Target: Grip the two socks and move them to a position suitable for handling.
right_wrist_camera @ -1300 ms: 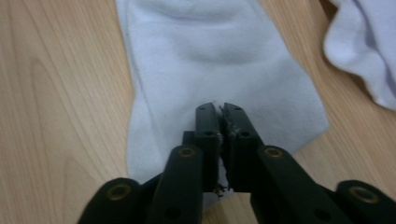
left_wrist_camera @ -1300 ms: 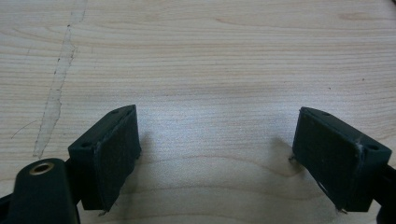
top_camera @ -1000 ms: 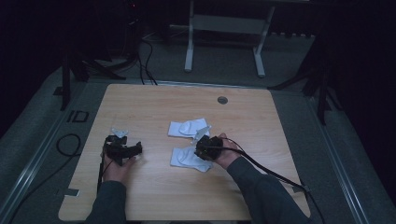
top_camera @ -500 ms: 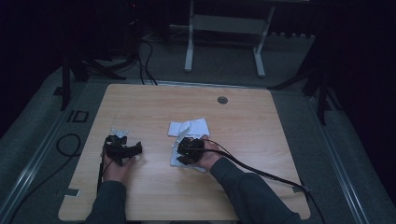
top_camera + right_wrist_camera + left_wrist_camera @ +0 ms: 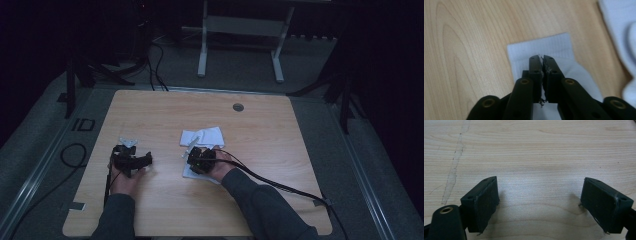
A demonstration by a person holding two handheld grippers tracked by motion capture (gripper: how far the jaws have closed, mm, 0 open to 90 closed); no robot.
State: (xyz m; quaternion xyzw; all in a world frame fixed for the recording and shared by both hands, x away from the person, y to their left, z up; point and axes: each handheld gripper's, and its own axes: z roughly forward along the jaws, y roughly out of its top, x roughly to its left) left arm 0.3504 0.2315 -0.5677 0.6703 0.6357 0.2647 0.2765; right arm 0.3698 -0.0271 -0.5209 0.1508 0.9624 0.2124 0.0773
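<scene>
Two white socks lie mid-table. The nearer sock point(image 5: 192, 173) point(image 5: 549, 45) lies flat under my right gripper point(image 5: 195, 159) point(image 5: 542, 58). Its jaws have just been closing and now stand together on that sock, a thin sliver of white fabric showing between the tips. The second sock point(image 5: 205, 136) point(image 5: 621, 27) lies crumpled just beyond. My left gripper point(image 5: 131, 161) point(image 5: 541, 205) rests low over bare wood at the left, jaws wide apart with nothing between them.
The wooden table point(image 5: 150, 115) has a round grommet hole point(image 5: 238, 107) near its far edge. The right gripper's cable point(image 5: 280, 186) trails toward the near right corner. A white desk frame point(image 5: 240, 30) stands on the dark floor beyond.
The right gripper moved left over the near sock, and the sock's shape beneath it shifted. The left hand and gripper kept still.
</scene>
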